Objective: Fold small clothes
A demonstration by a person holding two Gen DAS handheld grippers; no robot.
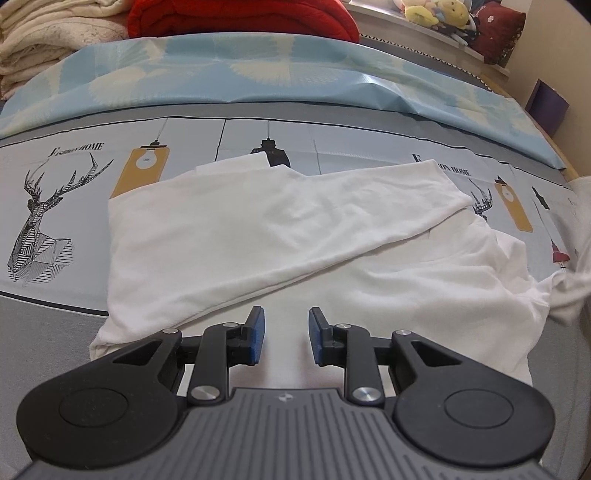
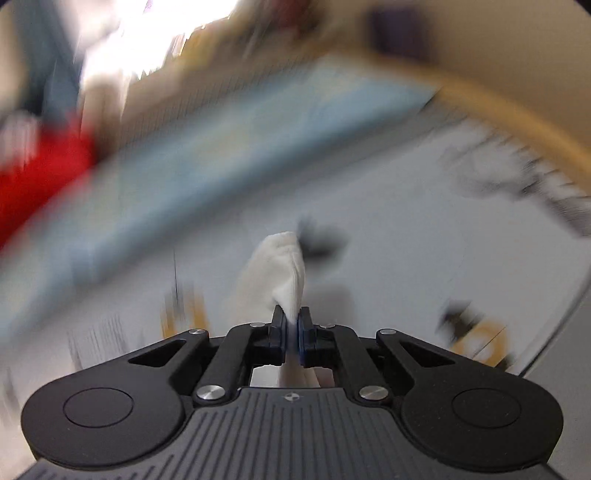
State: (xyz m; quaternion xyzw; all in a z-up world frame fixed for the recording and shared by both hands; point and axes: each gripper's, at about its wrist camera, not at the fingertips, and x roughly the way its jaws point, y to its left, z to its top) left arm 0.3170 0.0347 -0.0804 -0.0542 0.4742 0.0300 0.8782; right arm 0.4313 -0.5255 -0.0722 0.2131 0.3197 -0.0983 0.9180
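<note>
A white garment (image 1: 280,236) lies partly folded on the printed bed cover (image 1: 55,192), one flap laid diagonally over the rest. My left gripper (image 1: 286,314) is open and empty, hovering just above the garment's near edge. My right gripper (image 2: 293,314) is shut on a bunched piece of the white garment (image 2: 284,266), held up above the bed. The right wrist view is heavily motion-blurred. At the far right of the left wrist view a pulled-up part of the garment (image 1: 565,291) blurs toward the frame edge.
A light blue patterned sheet (image 1: 258,74) lies behind the cover. Folded cream blankets (image 1: 44,37) and a red quilt (image 1: 240,18) are stacked at the back. A shelf with plush toys (image 1: 443,14) and a dark box (image 1: 546,107) stand at the right.
</note>
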